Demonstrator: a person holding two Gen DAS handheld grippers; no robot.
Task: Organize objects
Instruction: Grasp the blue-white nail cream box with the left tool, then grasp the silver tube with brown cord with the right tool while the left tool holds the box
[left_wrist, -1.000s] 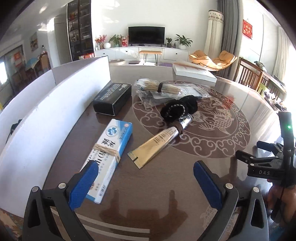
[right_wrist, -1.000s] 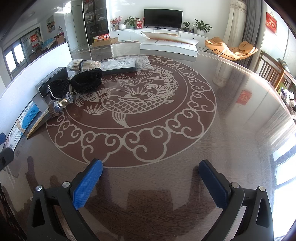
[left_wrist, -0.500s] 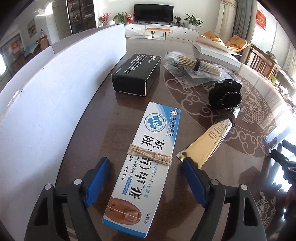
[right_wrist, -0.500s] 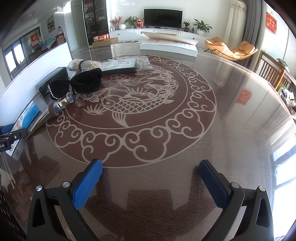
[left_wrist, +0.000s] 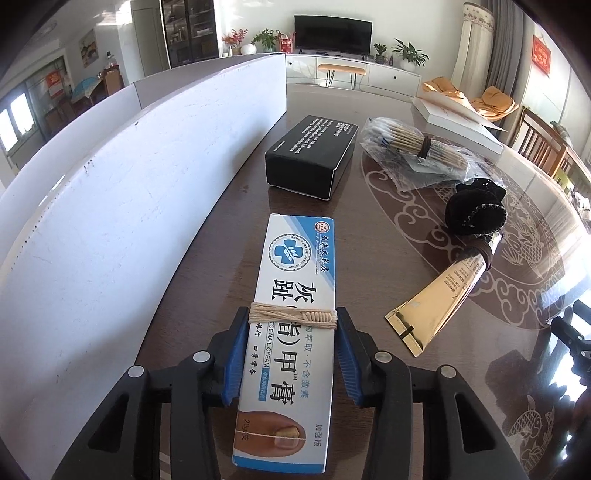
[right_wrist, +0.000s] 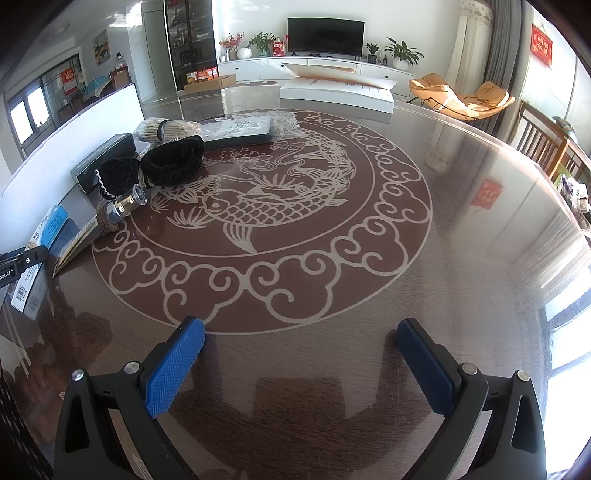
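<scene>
A white and blue nail cream box (left_wrist: 295, 266), bound with tan string, lies lengthwise on the brown table (right_wrist: 461, 258). My left gripper (left_wrist: 291, 317) straddles its middle at the string; its jaws are closing, and both blue pads (left_wrist: 236, 354) touch the box's long sides. In the right wrist view the same box (right_wrist: 48, 229) shows at the far left edge. My right gripper (right_wrist: 299, 332) hovers open over bare table with nothing between its fingers. A gold tube (left_wrist: 439, 302) lies to the right of the box.
A white board (left_wrist: 110, 184) stands along the table's left side. Beyond the cream box sit a black carton (left_wrist: 314, 155), a bagged bundle of sticks (left_wrist: 413, 147) and a black fabric piece (left_wrist: 474, 214). A flat white box (left_wrist: 458, 122) lies at the far edge.
My left gripper swung left and down over the cream box, and its wide jaws narrowed until the pads met the box's sides. The right gripper stayed still.
</scene>
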